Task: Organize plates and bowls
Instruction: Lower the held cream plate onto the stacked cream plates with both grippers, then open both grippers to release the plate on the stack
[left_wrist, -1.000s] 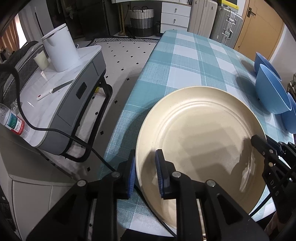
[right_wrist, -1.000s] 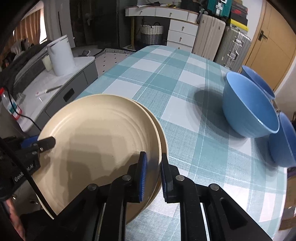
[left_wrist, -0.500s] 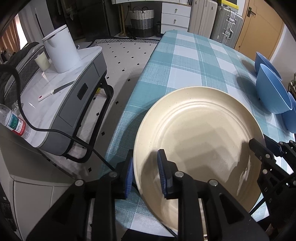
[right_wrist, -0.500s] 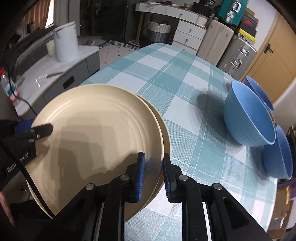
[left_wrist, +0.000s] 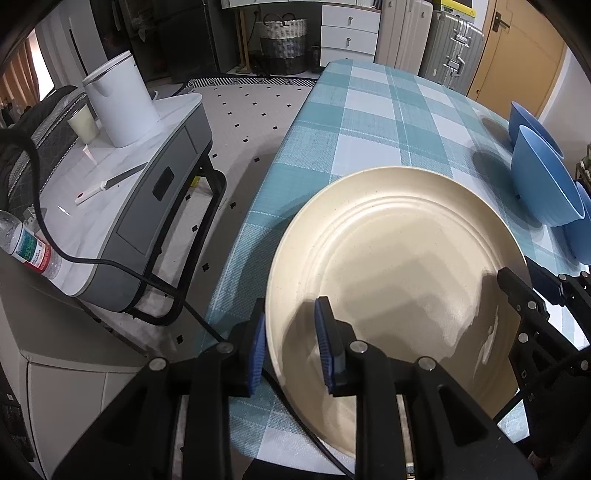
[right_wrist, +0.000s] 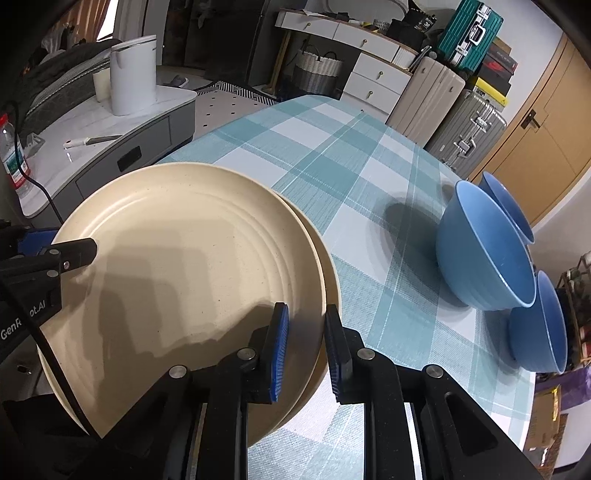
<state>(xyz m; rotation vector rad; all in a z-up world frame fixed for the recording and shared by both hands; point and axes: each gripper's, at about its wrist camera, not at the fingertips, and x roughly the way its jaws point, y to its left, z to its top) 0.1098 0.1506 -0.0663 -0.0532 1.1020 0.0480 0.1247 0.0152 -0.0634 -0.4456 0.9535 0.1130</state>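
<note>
My left gripper (left_wrist: 290, 347) and right gripper (right_wrist: 306, 345) straddle opposite rims of 2 stacked cream plates (right_wrist: 192, 280) on the checked table (right_wrist: 332, 162). Neither pair of pads visibly presses. 3 blue bowls (right_wrist: 484, 251) sit beyond.

Your left wrist cam looks steeply down from the table's near left corner, right up close. Your right wrist cam looks down from the near edge. Both share the cream plate (left_wrist: 399, 266) (right_wrist: 184, 277) and far blue bowls (left_wrist: 543, 188) (right_wrist: 484, 254).
</note>
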